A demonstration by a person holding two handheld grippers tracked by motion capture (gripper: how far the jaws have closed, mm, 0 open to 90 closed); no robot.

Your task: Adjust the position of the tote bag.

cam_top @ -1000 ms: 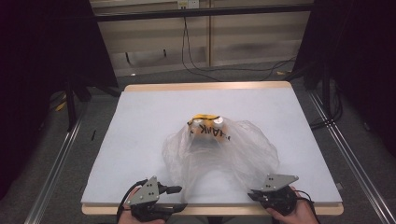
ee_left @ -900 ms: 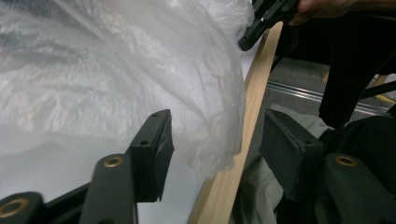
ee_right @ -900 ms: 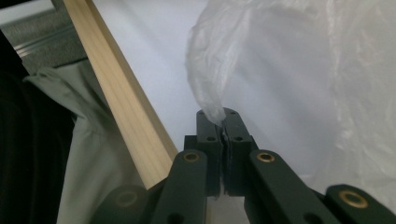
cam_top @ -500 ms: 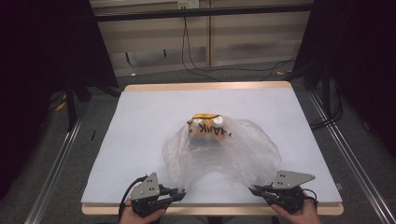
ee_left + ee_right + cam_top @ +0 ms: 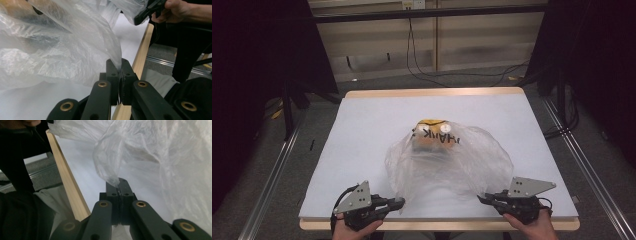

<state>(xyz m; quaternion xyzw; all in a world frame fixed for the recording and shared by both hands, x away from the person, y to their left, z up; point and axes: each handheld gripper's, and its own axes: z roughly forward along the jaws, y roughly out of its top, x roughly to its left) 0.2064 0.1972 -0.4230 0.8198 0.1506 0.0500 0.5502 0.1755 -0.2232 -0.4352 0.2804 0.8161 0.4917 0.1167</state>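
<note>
A clear plastic bag (image 5: 452, 160) lies on the white table (image 5: 362, 130), with an orange and yellow item (image 5: 430, 134) inside near its far end, under mirrored lettering. My left gripper (image 5: 399, 202) is at the bag's near left corner. Its own view shows the left gripper (image 5: 120, 72) shut on a pinch of the bag film (image 5: 62, 50). My right gripper (image 5: 482, 198) holds the near right corner, and in its view the right gripper (image 5: 119, 188) is shut on a twisted tip of film (image 5: 162, 157). The bag's near edge hangs lifted between them.
The table's wooden front edge (image 5: 141, 47) runs just behind both grippers. Metal rails (image 5: 272, 170) flank the table, and cables (image 5: 422, 65) lie on the floor beyond its far edge. The person's dark-clothed legs (image 5: 22, 215) are below the front edge.
Both grippers have risen a little, the right more clearly, and the bag's near edge has come up off the table with them. The bagged item has not moved.
</note>
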